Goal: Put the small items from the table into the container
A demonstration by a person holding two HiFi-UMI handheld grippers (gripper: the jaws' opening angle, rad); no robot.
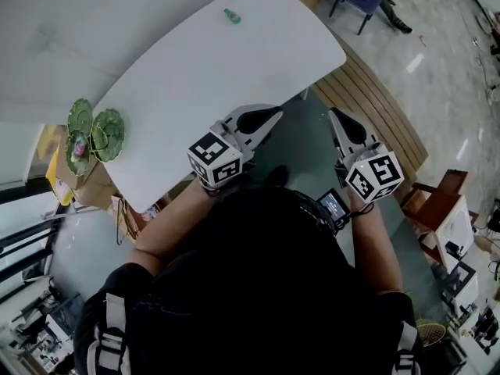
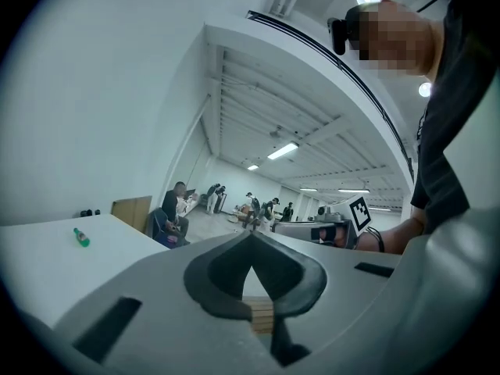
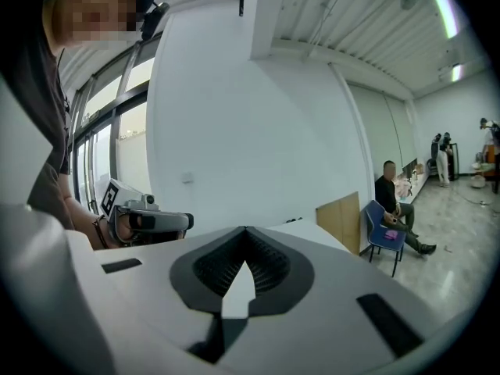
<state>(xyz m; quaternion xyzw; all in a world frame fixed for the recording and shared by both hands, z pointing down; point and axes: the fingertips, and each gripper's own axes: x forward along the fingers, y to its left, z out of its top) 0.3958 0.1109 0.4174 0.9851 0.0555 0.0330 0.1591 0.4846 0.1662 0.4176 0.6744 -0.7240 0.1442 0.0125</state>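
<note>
Left tongs (image 1: 273,112) and right tongs (image 1: 337,117), both clenched and empty, hover at the desk's (image 1: 195,92) near edge. The small green item (image 1: 232,16) lies near its far edge. A clenched reach could knock it off.

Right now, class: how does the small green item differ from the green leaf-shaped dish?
The small green item is tiny and single; the leaf-shaped dish is far larger, with several lobes. The item lies at the table's far end, the dish at its near-left corner. Both are green.
</note>
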